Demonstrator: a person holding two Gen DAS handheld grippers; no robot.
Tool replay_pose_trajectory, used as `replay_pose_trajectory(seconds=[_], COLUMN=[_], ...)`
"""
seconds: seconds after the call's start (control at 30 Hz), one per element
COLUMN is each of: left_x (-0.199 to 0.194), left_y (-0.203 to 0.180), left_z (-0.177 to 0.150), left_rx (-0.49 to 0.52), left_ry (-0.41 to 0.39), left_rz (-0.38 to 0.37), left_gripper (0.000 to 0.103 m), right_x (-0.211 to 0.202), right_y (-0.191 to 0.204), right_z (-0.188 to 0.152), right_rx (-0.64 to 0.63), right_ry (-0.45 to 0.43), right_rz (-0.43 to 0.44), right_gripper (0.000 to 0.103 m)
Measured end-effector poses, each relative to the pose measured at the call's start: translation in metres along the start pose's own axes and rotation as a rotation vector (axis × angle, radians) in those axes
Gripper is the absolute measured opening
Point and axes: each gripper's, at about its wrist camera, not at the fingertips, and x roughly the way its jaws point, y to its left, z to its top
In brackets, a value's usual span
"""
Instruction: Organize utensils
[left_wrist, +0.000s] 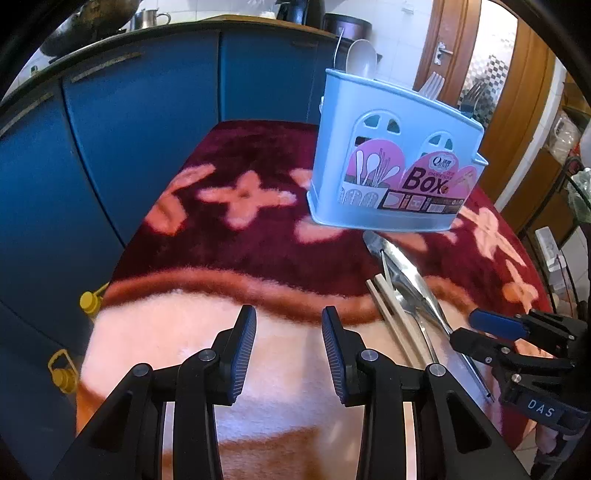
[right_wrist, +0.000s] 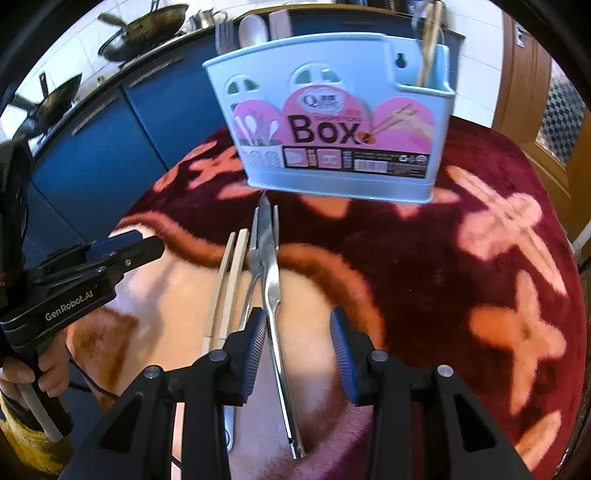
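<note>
- Two grippers in view, both w/ jaws spread wide, nothing held.
- Left gripper (left_wrist: 289, 352) hangs over the pale pink/white band of the blanket (left_wrist: 229, 236); only fabric shows between its fingers. In the right wrist view it sits at 9 o'clock (right_wrist: 147, 242), held in a hand (right_wrist: 35, 373).
- Right gripper (right_wrist: 298, 354) is low over the loose utensils; its left finger (right_wrist: 255, 354) overlaps the steel tongs (right_wrist: 271, 280), whose handle runs between the fingers toward 6 o'clock. Can't tell if it touches.
- Loose utensils lie on the blanket, pointing roughly 12 to 6: pair of pale chopsticks (right_wrist: 231, 273) at the left, then a steel spoon/fork handle partly hidden under the gripper, then the tongs.
- In the left wrist view the same pile sits at 4 o'clock: chopsticks (left_wrist: 388, 314), tongs (left_wrist: 413, 284), w/ the right gripper (left_wrist: 480, 330) just beside it.
- Blue utensil box (right_wrist: 332, 110) stands upright at 12 o'clock past the tong tips, pink "Box" label facing the camera.
- Box already holds a white spoon (right_wrist: 253, 31), forks (right_wrist: 225, 35) in the main part, wooden chopsticks (right_wrist: 428, 44) in the small side pocket.
- Blue cabinets (left_wrist: 140, 122) behind; woks (right_wrist: 147, 31) on the counter at 11 o'clock.
</note>
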Motion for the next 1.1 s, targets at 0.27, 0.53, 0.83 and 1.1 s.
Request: replay_pose_trajectory(seconds=[0.27, 0.53, 0.83, 1.1], left_x=[0.002, 0.001, 0.003, 0.007], left_y=[-0.003, -0.010, -0.026, -0.051], left_z=[-0.004, -0.006, -0.009, -0.018], left_rx=[0.007, 0.022, 0.036, 0.083], left_ry=[0.010, 0.017, 0.055, 0.118], left_rz=[-0.016, -0.033, -0.098, -0.158], left_gripper=[0.038, 0.038, 0.038, 0.038], right_x=[0.013, 0.007, -0.023, -0.032], right_y=[0.013, 0.016, -0.007, -0.031], right_z=[0.001, -0.002, -0.011, -0.030], right_rx=[-0.073, -0.059, 0.043, 0.122], right_ry=[0.034, -0.013, -0.096, -0.083], right_rz=[-0.031, 0.029, 0.017, -0.021], right_gripper=[0.017, 0.009, 0.009, 0.009])
